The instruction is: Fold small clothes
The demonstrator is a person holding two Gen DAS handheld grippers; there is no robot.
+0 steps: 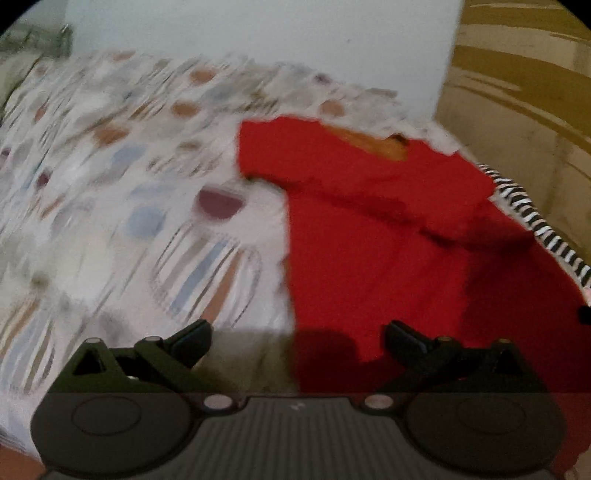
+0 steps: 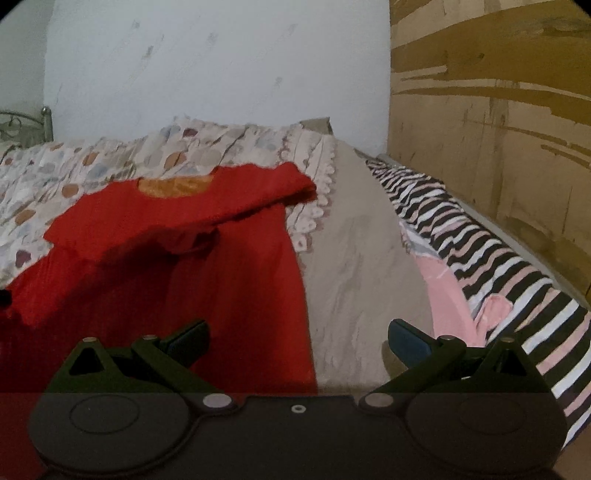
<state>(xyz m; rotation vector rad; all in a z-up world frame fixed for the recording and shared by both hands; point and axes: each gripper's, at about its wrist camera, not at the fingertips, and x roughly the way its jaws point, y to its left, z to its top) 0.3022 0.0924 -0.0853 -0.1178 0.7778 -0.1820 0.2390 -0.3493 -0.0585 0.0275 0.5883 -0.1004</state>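
Left wrist view, blurred: my left hand-held gripper (image 1: 298, 338) stands wide and empty above the lower hem of the small red knitted garment (image 1: 376, 236), which lies spread on the bed's white sheet with coloured oval print (image 1: 122, 177); its orange-lined neckline points toward the pale wall (image 1: 258, 33).

Right wrist view: my right hand-held gripper (image 2: 297, 338) is wide, holding nothing, over the red garment's (image 2: 207, 266) right edge. A black, white and pink striped cloth (image 2: 491, 258) lies well right of it.

Both wrist cams low, facing the wall; share red shirt (image 1: 369, 229) (image 2: 207, 258); left view blurry, maybe nearer.
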